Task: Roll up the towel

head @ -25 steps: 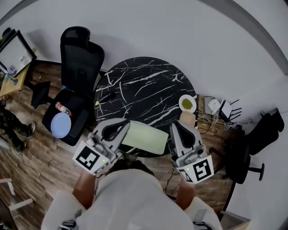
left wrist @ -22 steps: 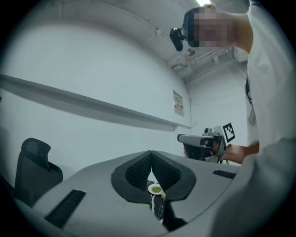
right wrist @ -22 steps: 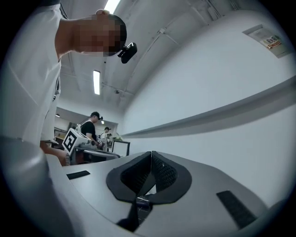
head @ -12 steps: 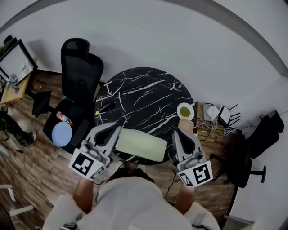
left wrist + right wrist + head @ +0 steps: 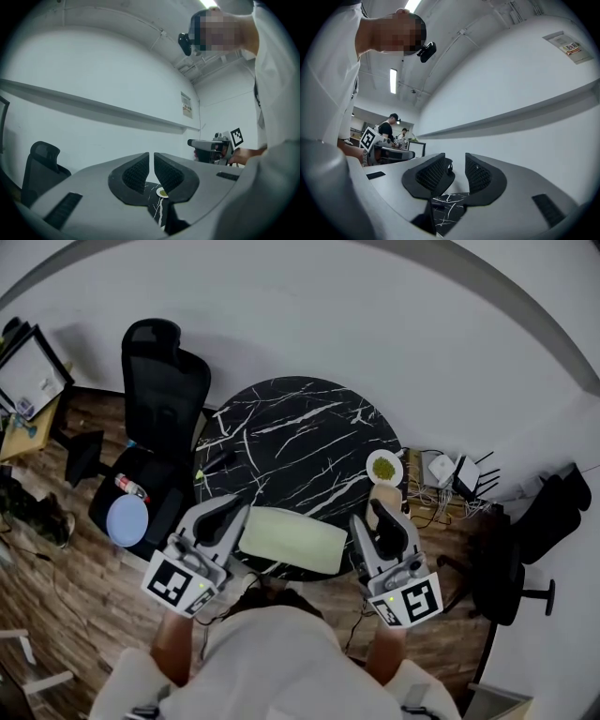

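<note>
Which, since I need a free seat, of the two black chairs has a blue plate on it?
The high-backed chair left of the table, with the blue plate on its seat; the chair at the right shows no plate.

I hold both grippers level, side by side: left gripper (image 5: 231, 515) closed, empty; right gripper (image 5: 379, 515) jaws just opening, nothing between.

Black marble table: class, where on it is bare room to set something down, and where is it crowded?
The middle and far side of the table are bare, bordered by the small plate at the right rim and a dark object near the left rim. The near rim is crowded: the towel lies along it.
</note>
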